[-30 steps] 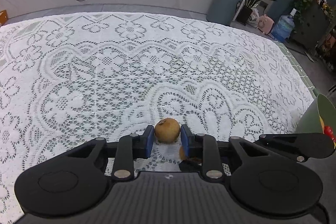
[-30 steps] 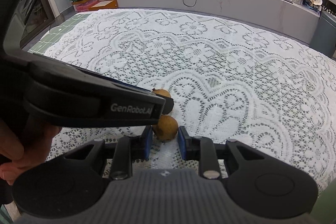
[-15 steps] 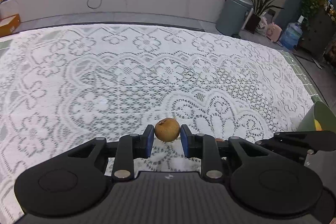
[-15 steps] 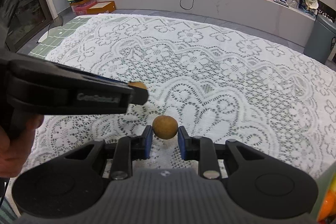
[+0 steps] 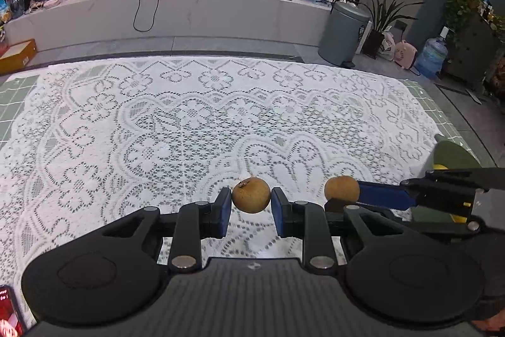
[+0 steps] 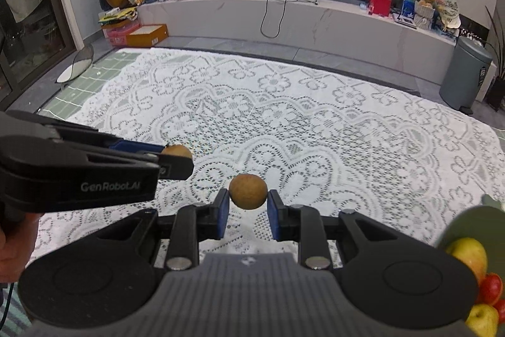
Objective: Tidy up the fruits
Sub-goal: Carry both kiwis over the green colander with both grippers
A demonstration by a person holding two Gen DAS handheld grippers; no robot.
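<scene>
Both tongs — left tongs (image 5: 251, 204), right tongs (image 6: 247, 200) — each pinching a brown fruit (image 5: 251, 195), now lifted off the lace cloth (image 5: 189, 122) — bowl (image 6: 467, 223) next, likely.

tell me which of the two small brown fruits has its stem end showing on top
The brown fruit in the left tool: a little dark stem nub sits at its upper left. The brown fruit in the right tool shows only smooth skin.
</scene>
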